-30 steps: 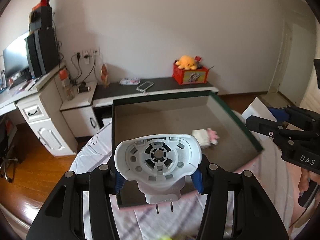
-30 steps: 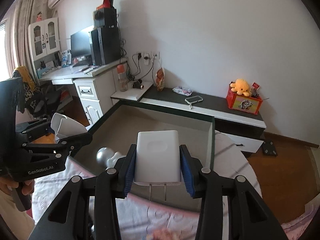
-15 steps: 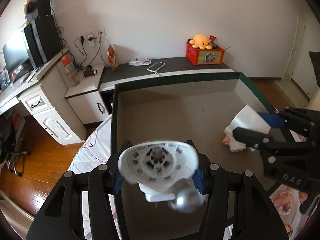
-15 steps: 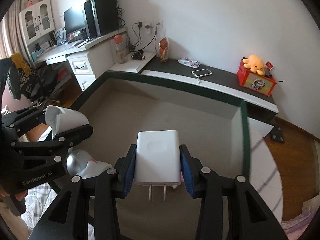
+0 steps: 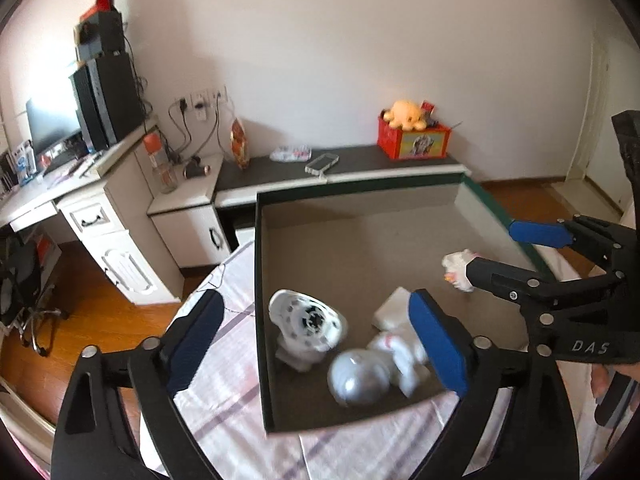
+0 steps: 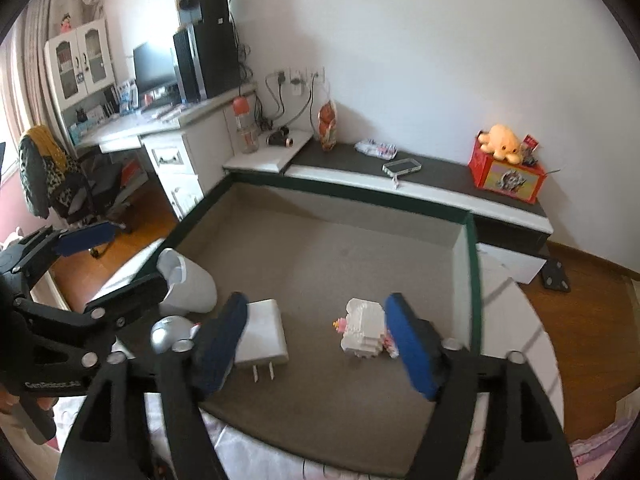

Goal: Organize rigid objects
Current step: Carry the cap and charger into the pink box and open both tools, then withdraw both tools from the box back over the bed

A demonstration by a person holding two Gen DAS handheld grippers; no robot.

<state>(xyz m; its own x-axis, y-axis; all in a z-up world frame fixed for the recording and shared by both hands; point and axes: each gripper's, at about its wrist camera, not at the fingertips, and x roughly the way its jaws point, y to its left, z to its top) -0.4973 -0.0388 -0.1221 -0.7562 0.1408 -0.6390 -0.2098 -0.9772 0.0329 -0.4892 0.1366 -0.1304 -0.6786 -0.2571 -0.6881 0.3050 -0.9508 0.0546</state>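
Now both grippers, left (image 5: 316, 344) and right (image 6: 316, 344), are held spread and empty, their jaws just opened; the fan (image 5: 306, 326) and charger (image 6: 262, 338) are seen lying inside the tray (image 6: 474, 280).

The box (image 6: 473, 264) has a dark green rim and a grey-brown floor, and on it lie a white charger (image 6: 264, 338), a white block toy (image 6: 364, 330) with pink bits, and a silver ball (image 6: 170, 334). Both tongs are black with blue pads (image 5: 438, 346). The bedsheet (image 5: 224, 396) is white with pale purple checks.
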